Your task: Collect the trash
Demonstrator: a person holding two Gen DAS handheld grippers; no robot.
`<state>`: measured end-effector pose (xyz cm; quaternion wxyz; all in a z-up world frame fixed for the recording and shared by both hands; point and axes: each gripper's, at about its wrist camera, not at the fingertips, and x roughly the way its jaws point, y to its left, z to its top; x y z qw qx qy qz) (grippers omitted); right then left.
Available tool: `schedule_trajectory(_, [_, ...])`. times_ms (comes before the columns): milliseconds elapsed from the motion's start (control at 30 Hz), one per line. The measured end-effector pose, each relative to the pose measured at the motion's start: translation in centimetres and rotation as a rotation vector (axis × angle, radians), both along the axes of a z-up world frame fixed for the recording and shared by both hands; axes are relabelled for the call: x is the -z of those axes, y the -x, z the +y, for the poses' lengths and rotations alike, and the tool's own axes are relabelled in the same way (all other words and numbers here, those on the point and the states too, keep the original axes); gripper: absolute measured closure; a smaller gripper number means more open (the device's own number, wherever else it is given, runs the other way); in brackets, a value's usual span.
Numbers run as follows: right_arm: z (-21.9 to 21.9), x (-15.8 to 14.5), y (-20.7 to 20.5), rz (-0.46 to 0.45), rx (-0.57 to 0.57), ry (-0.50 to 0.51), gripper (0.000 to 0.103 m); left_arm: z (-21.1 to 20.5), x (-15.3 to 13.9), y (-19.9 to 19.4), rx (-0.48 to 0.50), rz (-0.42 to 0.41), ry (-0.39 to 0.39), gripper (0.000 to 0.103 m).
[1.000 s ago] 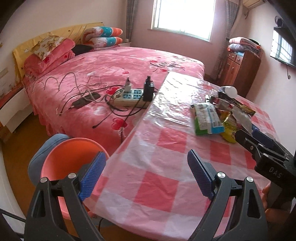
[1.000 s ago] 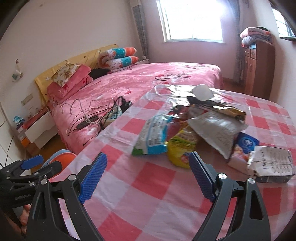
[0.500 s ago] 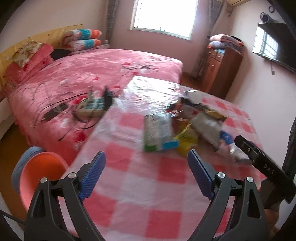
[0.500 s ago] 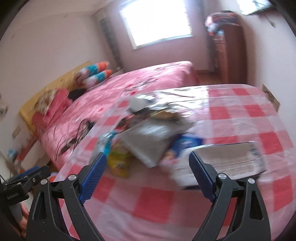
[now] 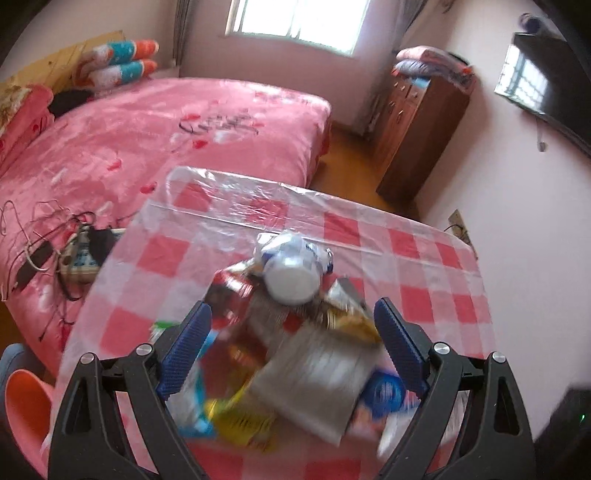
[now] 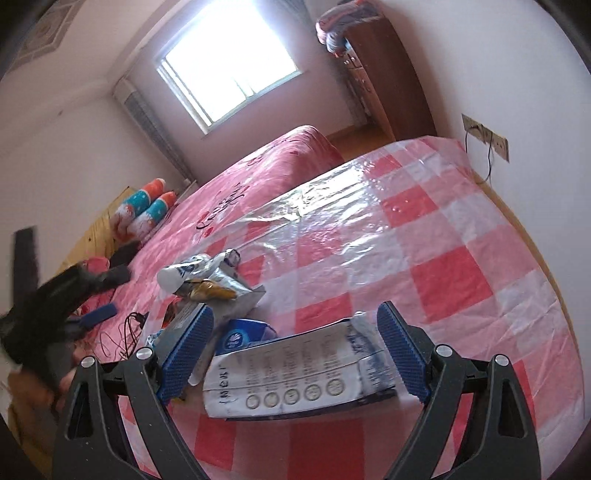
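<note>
A heap of trash lies on the worktop (image 5: 417,240), which is covered in a red-and-white checked cloth under clear plastic film. In the left wrist view the heap fills the lower middle of the frame: a crumpled white and blue cup (image 5: 291,269) sits at its far end, a gold and silver snack bag (image 5: 343,314) just below it, then a grey foil pouch (image 5: 314,384), a yellow wrapper (image 5: 240,421) and a blue round-labelled packet (image 5: 384,393), all overlapping and partly blurred.

In the right wrist view a flat white sachet with printed rings (image 6: 291,380) lies at lower centre, between the blue fingers (image 6: 188,350) of the right gripper (image 6: 295,350). Those fingers stand wide apart, one on each side of the sachet, with nothing clamped; whether a pad touches its edge cannot be told. The blue packet lies just behind the sachet, and the cup and snack bag are further up and left.

The left gripper (image 5: 291,350) hangs over the heap with its fingers (image 5: 397,347) spread wide, gripping nothing. It also shows as a dark blur at the left edge of the right wrist view.

Beyond the worktop is a bed (image 5: 147,133) with a pink cover; a power strip with tangled cables (image 5: 77,254) lies on it at middle left. An orange basin (image 5: 22,406) sits in the lower left corner. A wooden cabinet (image 5: 417,129) stands at upper right, below a window (image 5: 295,22).
</note>
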<state>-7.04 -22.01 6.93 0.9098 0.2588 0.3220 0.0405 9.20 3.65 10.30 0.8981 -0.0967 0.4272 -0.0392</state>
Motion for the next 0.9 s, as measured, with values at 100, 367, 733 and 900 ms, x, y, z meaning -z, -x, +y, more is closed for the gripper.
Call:
schedule_trajectory(100, [-0.6,0.1,-0.1,0.001,-0.001,-0.021,0.014,-0.7,1.5,-3.9,-0.029,0.054,-0.034,0.013])
schedule_trajectory(367, [-1.8,0.3,-0.3,0.006,-0.003,-0.074,0.014,0.4,5.6,-8.8,-0.126,0.171,-0.024,0.025])
schedule_trajectory(733, [-1.7,1.0,-0.8,0.048,-0.028,-0.076,0.012,-0.7,8.1,-6.2,0.016,0.217,-0.059,0.059])
schedule_trajectory(900, [-1.6,1.0,-0.8,0.047,-0.029,-0.070,0.011,-1.6,8.4,-2.1,0.107,0.252,-0.040,0.060])
